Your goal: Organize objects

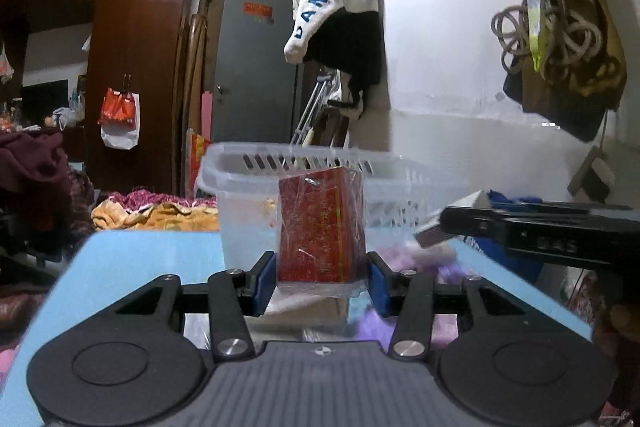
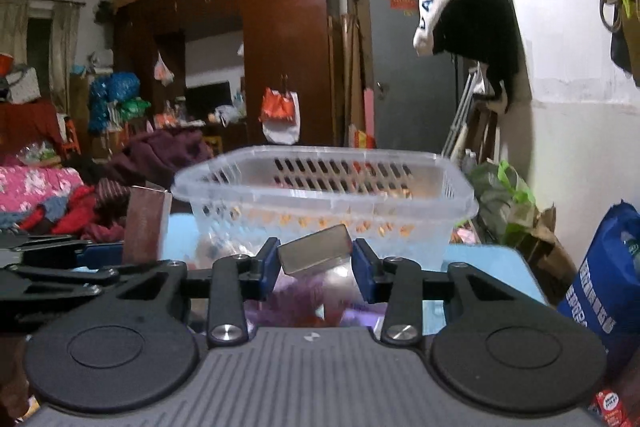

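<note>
Left wrist view: nearest the lens, the left gripper (image 1: 322,277) has its blue-padded jaws closed partway on an upright red rectangular box wrapped in clear film (image 1: 322,227), one pad pressing each side. The box stands at twelve o'clock from the gripper, lifted above the light blue tabletop (image 1: 132,259). Just behind the box is a clear plastic basket with slotted walls (image 1: 248,187), resting on the table. At three o'clock the black frame of the right gripper enters the picture, and blurred purple items (image 1: 404,255) lie on the table beneath it. Farther back hang a white garment with blue letters (image 1: 336,7) at twelve o'clock and a dark brown wooden wardrobe (image 1: 136,47) at ten o'clock.

Right wrist view: the right gripper (image 2: 316,269) has its jaws drawn in tight on a small grey-brown rectangular box (image 2: 316,255), which sits tilted between the pads, its right end higher. The clear basket (image 2: 420,195) stands just beyond at twelve o'clock. At nine o'clock the red box appears in the left gripper. A blue printed bag (image 2: 604,291) sits at three o'clock.
</note>
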Motion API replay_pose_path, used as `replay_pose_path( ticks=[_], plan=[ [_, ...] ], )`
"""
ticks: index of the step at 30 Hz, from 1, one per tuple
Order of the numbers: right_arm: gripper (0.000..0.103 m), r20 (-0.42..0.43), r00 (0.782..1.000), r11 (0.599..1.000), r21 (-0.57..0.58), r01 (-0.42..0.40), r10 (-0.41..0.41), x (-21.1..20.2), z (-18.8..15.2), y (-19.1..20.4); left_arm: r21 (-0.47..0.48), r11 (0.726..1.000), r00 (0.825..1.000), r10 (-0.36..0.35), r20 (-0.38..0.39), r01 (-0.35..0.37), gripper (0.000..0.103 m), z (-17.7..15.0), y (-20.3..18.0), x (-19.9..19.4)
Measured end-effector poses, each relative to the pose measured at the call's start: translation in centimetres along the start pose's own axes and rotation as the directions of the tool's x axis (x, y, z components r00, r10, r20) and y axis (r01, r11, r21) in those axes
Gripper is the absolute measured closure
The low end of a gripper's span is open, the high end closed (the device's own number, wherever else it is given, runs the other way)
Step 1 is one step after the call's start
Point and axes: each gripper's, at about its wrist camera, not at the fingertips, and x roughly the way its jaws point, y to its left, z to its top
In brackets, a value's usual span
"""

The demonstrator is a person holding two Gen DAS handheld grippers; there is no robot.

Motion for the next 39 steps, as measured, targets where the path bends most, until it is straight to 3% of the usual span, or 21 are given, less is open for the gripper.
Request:
replay_pose_path(
  ticks=[8,11,15,17,18,19,21,23,27,31,36,39],
  plan=[
    [0.061,0.029,0.999,1.000,0.004,-0.017,0.017,1.9,5.5,-1.0,-0.016,0.999,0.999,-0.043,0.003,0.044,0.052,6.4,1.5,3.0],
    [0.061,0.034,0.999,1.000,0.000,-0.013,0.013,3.6,7.7,-1.3,-0.009,0.998,0.997,-0.067,-0.035,0.067,0.052,9.2,1.2,6.4],
    [0.060,-0.042,0.999,1.000,0.017,-0.007,0.008,7.5,8.4,-2.4,0.000,1.000,0.992,-0.024,-0.123,0.024,0.051,10.0,1.2,11.1],
    [0.058,-0.085,0.996,1.000,0.003,0.014,-0.013,9.5,7.9,-2.7,-0.002,0.999,0.986,-0.038,-0.161,0.038,0.039,9.5,1.6,12.5],
    [0.046,-0.099,0.995,1.000,-0.006,0.024,-0.025,9.9,7.5,-2.8,-0.005,1.000,0.986,-0.030,-0.167,0.030,0.016,9.2,1.8,12.8],
    [0.039,-0.113,0.993,0.999,-0.002,0.034,-0.034,10.1,7.1,-2.9,-0.006,1.000,0.987,-0.010,-0.158,0.010,0.007,8.9,2.1,12.6],
    [0.009,-0.081,0.997,0.999,0.032,0.016,-0.013,8.9,6.5,-3.3,-0.014,1.000,0.993,0.008,-0.115,-0.009,0.000,8.6,2.7,11.3],
    [0.000,-0.040,0.999,0.999,0.038,-0.001,0.002,7.1,6.1,-3.3,-0.045,0.999,0.996,-0.005,-0.087,0.001,0.000,8.4,3.3,9.9],
    [0.000,-0.044,0.999,1.000,0.011,0.014,-0.013,4.9,5.7,-3.1,0.008,1.000,0.996,-0.023,-0.084,0.024,0.000,7.7,3.2,7.6],
    [0.000,-0.054,0.999,0.999,0.052,-0.002,0.005,2.5,2.4,-3.8,0.111,0.993,0.993,0.057,-0.104,-0.045,0.001,4.6,2.1,4.8],
    [0.000,0.004,0.999,0.977,0.212,-0.035,0.035,-1.8,-5.1,-4.9,0.047,0.999,0.999,0.026,-0.046,-0.024,0.001,-1.9,3.0,-1.1],
    [0.000,0.033,0.997,0.963,0.258,-0.074,0.068,-3.2,-7.3,-4.8,0.019,0.999,0.998,0.043,-0.037,-0.042,0.003,-4.8,3.7,-3.3]
  ],
)
